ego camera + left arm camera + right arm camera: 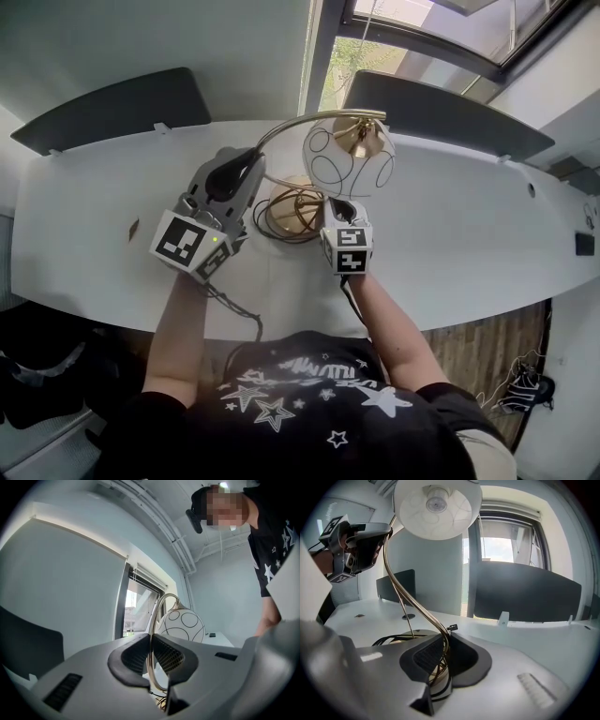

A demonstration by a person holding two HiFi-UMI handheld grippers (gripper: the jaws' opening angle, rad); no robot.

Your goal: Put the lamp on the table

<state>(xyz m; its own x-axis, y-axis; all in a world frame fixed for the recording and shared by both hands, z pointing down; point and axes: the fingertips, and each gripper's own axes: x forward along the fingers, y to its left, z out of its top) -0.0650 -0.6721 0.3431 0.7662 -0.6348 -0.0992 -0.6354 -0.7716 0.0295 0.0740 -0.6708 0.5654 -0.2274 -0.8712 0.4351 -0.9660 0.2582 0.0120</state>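
Observation:
The lamp has a curved gold stem [300, 122], a white globe shade [347, 157] with black circle lines, and a round gold base [292, 211] resting on the white table [94, 216], with a black cord coiled around it. My left gripper [255, 164] is shut on the upper arch of the stem; in the left gripper view its pads [161, 654] pinch the thin stem, with the shade [180, 625] beyond. My right gripper [339, 208] is shut on the lower stem near the base; in the right gripper view the stem [408, 599] rises from the gripper [444, 651] toward the shade [436, 506] overhead.
Two dark chair backs [112, 108] [441, 112] stand behind the table's far edge, under a window [422, 28]. A small dark speck [134, 228] lies on the table at the left. A cable hole [531, 188] sits at the right. Wooden floor [487, 347] shows lower right.

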